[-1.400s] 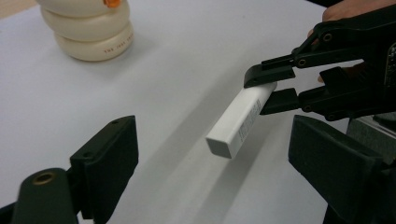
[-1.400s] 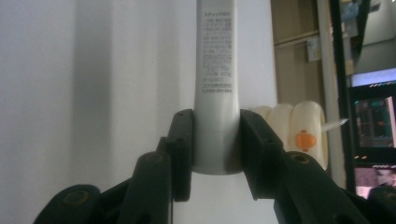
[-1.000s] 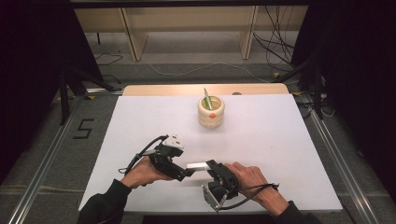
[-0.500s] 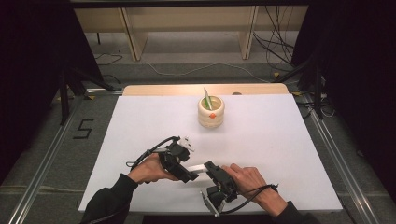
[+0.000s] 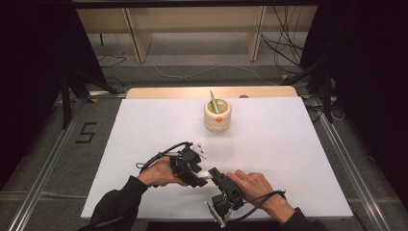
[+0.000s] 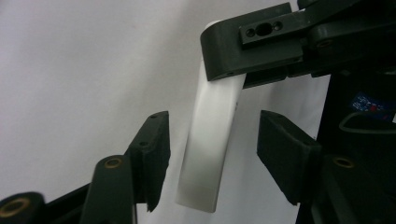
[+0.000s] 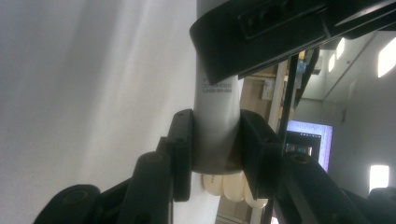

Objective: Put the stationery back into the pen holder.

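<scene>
Right gripper (image 7: 212,144): we see its jaws pinching one end of the white flat bar (image 6: 210,135) | Left gripper (image 6: 212,149): jaws spread either side of the bar, not touching | Bar: we locate it between both grippers, above the white table (image 5: 288,144) near its front edge | Cream cup (image 5: 217,115): well apart, far side.

A large black "5" (image 5: 86,133) is marked on the grey floor mat just left of the white table. In the right gripper view, a few lines of small dark print (image 7: 217,87) sit on the white bar clamped between the jaws, too blurred to read. Nothing else legible.
</scene>
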{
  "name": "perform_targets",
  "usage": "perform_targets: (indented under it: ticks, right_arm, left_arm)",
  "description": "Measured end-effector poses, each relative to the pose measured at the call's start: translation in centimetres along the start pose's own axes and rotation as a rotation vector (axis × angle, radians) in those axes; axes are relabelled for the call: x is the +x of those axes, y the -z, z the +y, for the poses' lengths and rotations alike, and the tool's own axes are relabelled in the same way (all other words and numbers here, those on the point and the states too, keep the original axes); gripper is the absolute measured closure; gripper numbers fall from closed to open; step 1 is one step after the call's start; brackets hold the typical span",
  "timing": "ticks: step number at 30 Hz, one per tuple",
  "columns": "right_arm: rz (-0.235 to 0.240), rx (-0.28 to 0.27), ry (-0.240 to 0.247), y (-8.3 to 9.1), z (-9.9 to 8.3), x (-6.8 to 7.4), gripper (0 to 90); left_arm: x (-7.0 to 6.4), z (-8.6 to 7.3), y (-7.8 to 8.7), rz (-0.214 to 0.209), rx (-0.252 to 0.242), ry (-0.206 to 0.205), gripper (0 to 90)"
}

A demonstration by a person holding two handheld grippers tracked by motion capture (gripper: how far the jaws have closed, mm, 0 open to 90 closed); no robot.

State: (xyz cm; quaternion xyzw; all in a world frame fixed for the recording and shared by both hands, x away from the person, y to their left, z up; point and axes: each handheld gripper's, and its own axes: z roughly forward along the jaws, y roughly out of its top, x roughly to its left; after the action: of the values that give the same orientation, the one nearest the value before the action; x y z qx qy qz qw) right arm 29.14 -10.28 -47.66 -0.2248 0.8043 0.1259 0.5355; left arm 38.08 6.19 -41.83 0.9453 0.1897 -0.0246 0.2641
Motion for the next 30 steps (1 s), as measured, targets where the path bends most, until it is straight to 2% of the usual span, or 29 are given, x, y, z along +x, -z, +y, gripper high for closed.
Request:
perform_targets:
  ticks: [6,13,21,30]
  right_arm:
    - [-0.004,-0.004,0.015,0.0,0.0,0.1,67.7]
    - [-0.005,-0.007,0.028,-0.1,0.1,0.3,67.7]
    - [-0.005,-0.016,0.043,0.0,0.2,0.4,67.7]
    - [-0.011,-0.021,0.065,-0.1,0.2,0.6,67.7]
  left_arm:
    - [0.2,0.2,-0.3,-0.022,0.019,-0.007,54.1]
    - [0.3,0.5,-0.4,-0.036,0.042,-0.008,60.2]
    - [0.4,0.7,-0.8,-0.052,0.058,-0.001,64.4]
    - [0.7,0.9,-1.2,-0.073,0.076,-0.016,66.6]
